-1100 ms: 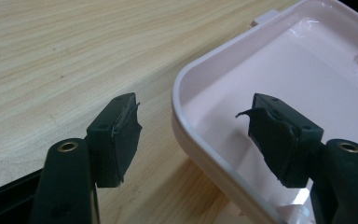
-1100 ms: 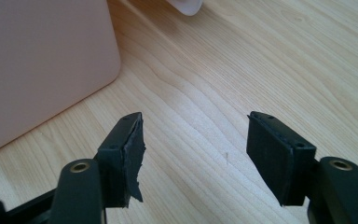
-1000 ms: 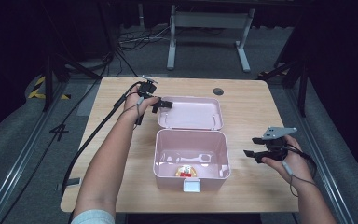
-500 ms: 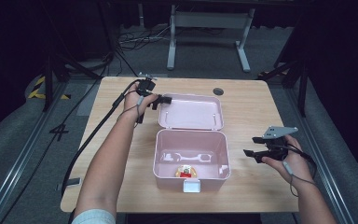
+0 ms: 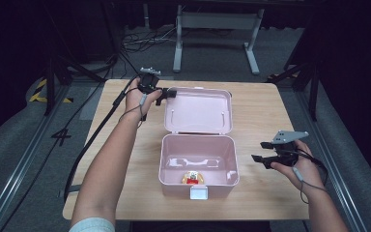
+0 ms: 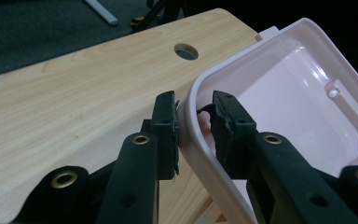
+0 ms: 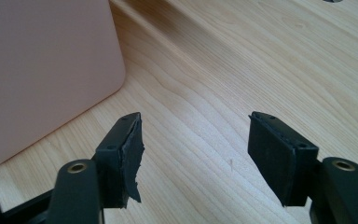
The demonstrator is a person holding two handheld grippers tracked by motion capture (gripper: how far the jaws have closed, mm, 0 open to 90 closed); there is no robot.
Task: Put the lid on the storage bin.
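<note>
Nearest the person, a pink box (image 5: 198,166) stands open on the wooden bench (image 5: 265,106), close to its front edge, with a white latch (image 5: 198,193) on its front wall. A small red and yellow toy (image 5: 192,177) lies on the box floor, toward the front. To the right of the box and well apart from it, the right gripper (image 5: 258,152) hovers low over bare wood, its jaws spread wide with nothing between them; the right gripper view shows the pads (image 7: 121,154) apart and the pink wall off to one side. Farther back, the box's lid (image 5: 200,110) lies swung open behind the box. At its far left corner the left gripper (image 5: 166,95) has just closed its jaws on the lid's rim, one pad (image 6: 164,128) outside the pink edge, the other inside. Beyond the lid, a round hole (image 6: 186,51) sits in the bench top.
</note>
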